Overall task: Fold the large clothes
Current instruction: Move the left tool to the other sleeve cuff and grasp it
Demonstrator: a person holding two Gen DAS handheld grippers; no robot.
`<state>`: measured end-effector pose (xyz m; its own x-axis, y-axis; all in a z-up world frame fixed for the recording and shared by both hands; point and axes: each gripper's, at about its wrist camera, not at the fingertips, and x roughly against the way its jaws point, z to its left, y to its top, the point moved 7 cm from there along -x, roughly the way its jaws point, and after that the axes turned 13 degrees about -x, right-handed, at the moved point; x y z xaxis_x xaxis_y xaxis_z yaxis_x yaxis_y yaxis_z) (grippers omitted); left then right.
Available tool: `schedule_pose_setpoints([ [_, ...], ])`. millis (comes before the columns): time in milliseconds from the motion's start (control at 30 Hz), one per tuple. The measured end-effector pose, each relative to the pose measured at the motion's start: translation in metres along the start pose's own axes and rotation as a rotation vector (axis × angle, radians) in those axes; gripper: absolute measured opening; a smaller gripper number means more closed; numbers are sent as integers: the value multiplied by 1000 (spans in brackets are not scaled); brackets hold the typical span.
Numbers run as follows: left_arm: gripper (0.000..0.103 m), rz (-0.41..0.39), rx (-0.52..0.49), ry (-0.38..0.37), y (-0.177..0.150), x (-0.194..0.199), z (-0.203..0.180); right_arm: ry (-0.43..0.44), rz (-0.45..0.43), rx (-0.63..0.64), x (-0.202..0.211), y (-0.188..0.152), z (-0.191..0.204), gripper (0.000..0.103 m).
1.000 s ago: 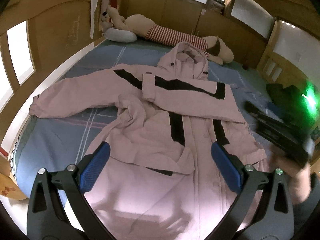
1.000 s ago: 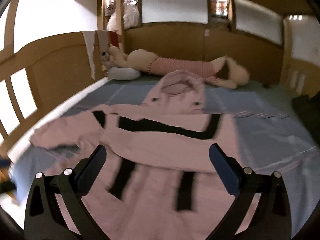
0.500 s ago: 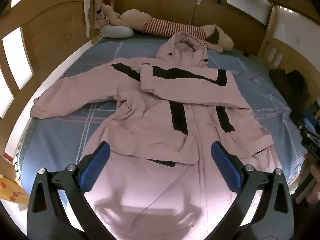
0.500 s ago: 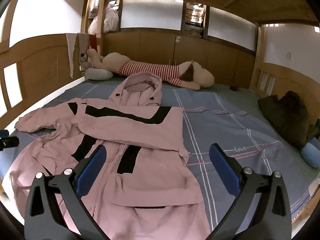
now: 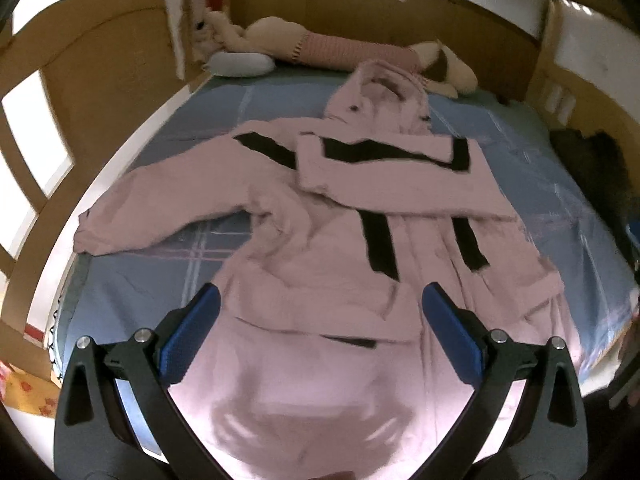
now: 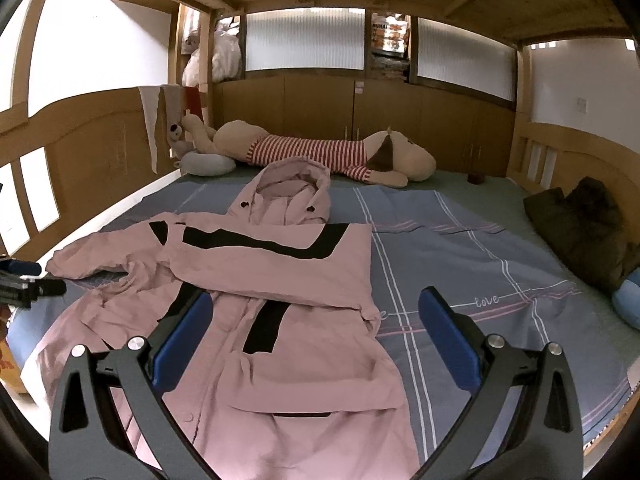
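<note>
- The pink coat (image 5: 344,216) (image 6: 256,304) lies flat on the bed (image 6: 460,264), one sleeve folded across its chest.
- The left gripper (image 5: 320,332) hangs over the coat's bottom part, jaws wide apart, holding nothing.
- The right gripper (image 6: 316,336) hangs over the coat's right side, jaws wide apart too.

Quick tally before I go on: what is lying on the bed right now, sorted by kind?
Pink hooded coat: 1
Dark bundled garment: 1
Striped plush dog: 1
Grey neck pillow: 1
Light blue item at the bed's right edge, only partly in view: 1
Total: 5
</note>
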<state>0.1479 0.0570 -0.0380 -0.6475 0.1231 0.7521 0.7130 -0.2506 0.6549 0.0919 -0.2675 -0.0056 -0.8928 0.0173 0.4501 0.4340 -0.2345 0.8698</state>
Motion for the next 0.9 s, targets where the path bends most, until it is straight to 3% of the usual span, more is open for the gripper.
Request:
schedule_pose_setpoints([
  [167, 101, -10, 212, 18, 10, 3, 89, 6, 2, -18, 1, 1, -1, 102],
  [233, 101, -32, 370, -31, 5, 2, 142, 12, 0, -29, 3, 1, -2, 102],
  [367, 101, -104, 689, -227, -21, -13, 236, 25, 9, -53, 3, 1, -3, 102],
  [533, 101, -243, 991, -291, -64, -38, 308, 45, 21, -60, 1, 1, 0, 102],
  [600, 101, -196, 1063, -311, -82, -59, 318, 51, 24, -60, 1, 1, 2, 102],
  [700, 101, -161, 1086, -304, -97, -85, 325, 62, 32, -58, -1, 0, 7, 102],
  [900, 101, -197, 1092, -321, -99, -112, 332, 81, 47, -46, -3, -4, 19, 102],
])
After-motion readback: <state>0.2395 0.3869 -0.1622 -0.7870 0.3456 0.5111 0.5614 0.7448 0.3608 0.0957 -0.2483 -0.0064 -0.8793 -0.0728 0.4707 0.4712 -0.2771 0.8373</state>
